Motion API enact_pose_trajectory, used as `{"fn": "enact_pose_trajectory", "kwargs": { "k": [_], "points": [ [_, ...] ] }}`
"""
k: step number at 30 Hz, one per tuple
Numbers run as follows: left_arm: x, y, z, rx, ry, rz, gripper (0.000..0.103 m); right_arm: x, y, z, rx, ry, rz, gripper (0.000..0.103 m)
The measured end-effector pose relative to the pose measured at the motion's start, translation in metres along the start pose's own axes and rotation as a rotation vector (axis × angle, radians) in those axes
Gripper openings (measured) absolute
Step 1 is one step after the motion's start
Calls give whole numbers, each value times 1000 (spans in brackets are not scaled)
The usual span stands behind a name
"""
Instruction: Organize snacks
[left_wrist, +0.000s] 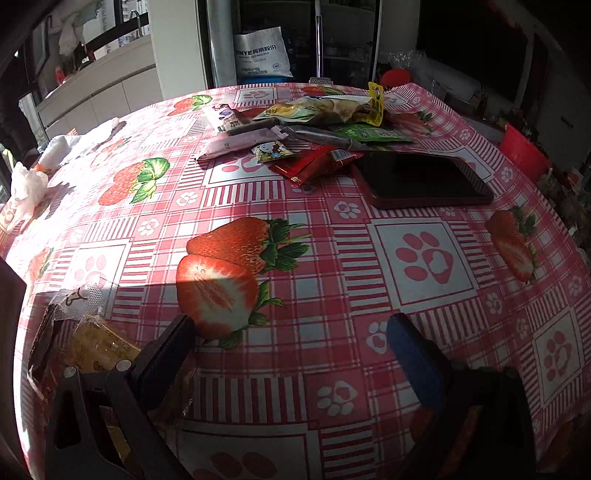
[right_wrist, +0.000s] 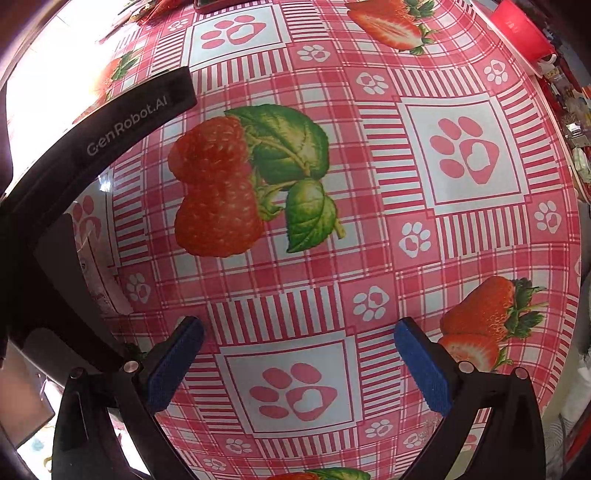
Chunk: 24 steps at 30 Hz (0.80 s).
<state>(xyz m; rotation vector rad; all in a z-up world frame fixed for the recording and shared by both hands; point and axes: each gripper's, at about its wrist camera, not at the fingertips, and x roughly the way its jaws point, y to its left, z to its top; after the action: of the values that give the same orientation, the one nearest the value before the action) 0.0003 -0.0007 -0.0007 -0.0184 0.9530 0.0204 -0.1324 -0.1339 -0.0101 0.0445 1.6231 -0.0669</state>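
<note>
A pile of snack packets lies at the far side of the table, with a red packet and a pink bar at its near edge. A yellow snack packet lies at the near left, beside my left gripper's left finger. My left gripper is open and empty, low over the strawberry tablecloth. My right gripper is open and empty, close above the tablecloth. The other gripper's black body crosses the right wrist view at the left.
A dark tablet lies flat just right of the snack pile. Crumpled white tissues sit at the table's left edge. A red container stands off the right edge and also shows in the right wrist view.
</note>
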Motion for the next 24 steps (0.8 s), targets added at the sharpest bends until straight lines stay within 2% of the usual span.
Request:
{"fn": "enact_pose_trajectory", "kwargs": {
  "k": [24],
  "points": [
    [-2, 0, -1, 0, 0, 0, 103, 0, 0, 0, 9, -3, 4, 103]
  ]
}}
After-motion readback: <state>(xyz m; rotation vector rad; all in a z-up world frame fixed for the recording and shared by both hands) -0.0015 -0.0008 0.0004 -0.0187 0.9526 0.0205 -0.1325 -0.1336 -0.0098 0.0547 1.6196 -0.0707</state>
